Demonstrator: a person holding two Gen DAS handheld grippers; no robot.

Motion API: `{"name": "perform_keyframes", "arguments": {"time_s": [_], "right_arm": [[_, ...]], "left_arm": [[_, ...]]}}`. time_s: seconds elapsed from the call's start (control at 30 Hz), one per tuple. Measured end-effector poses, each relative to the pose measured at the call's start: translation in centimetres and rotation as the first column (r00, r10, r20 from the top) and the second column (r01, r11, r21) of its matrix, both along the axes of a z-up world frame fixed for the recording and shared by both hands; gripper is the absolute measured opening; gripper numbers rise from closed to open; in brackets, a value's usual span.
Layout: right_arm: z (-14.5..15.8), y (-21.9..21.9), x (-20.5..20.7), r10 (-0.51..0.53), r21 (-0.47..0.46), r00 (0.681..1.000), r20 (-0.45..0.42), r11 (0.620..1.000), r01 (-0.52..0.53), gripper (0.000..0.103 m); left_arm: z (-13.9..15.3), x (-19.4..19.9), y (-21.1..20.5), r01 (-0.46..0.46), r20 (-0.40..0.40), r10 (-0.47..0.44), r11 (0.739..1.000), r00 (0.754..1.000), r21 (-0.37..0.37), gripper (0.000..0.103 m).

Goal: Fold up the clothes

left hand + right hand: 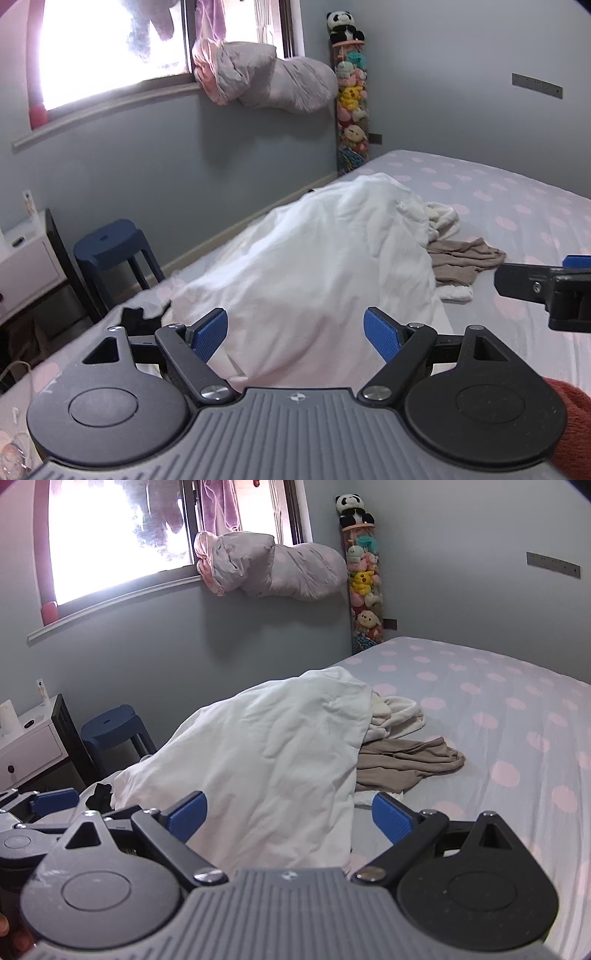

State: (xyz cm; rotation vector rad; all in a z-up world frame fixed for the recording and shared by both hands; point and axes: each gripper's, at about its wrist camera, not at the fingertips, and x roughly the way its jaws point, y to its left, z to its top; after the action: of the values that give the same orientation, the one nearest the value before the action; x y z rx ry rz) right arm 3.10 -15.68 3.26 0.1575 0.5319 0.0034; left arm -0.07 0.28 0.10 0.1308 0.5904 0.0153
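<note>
Both the left gripper (295, 334) and right gripper (290, 818) hang with jaws apart, empty, the white garment (266, 753) just ahead of them (heaped over other clothes (402, 760)), likely poised to pinch its near edge.

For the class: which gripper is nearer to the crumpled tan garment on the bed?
Right. The right gripper sits just short of the tan garment, at the white cloth's right edge; the left gripper faces the cloth's middle, farther away.
</note>
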Motion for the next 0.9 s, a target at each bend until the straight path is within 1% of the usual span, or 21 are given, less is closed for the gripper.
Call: {"name": "perform_keyframes", "arguments": {"time_s": [0.27, 0.33, 0.47, 0.77, 0.9], "right_arm": [[0.0, 1.1, -0.7, 0.005, -0.058, 1.0, 0.017, 0.998, -0.004, 0.097], [-0.4, 0.5, -0.5, 0.006, -0.033, 1.0, 0.004, 0.999, -0.006, 0.097], [-0.9, 0.7, -0.2, 0.008, -0.035, 1.0, -0.013, 0.999, -0.008, 0.097], [-0.9, 0.9, -0.3, 0.011, -0.043, 1.0, -0.022, 0.999, -0.012, 0.097], [-1.0, 0.9, -0.4, 0.022, -0.03, 0.999, -0.026, 0.999, -0.023, 0.097]], "left_arm": [[0.3, -0.2, 0.8, 0.014, 0.033, -0.014, 1.0, 0.999, -0.008, 0.081], [0.2, -0.2, 0.3, 0.013, 0.031, -0.013, 1.0, 0.999, -0.008, 0.081], [-0.1, -0.3, -0.6, 0.01, 0.026, -0.01, 1.0, 1.0, -0.008, 0.081], [-0.4, -0.1, -0.5, 0.015, 0.001, -0.015, 1.0, 1.0, -0.022, 0.081], [-0.4, -0.2, -0.4, 0.018, -0.003, -0.018, 1.0, 1.0, -0.025, 0.081]]}}
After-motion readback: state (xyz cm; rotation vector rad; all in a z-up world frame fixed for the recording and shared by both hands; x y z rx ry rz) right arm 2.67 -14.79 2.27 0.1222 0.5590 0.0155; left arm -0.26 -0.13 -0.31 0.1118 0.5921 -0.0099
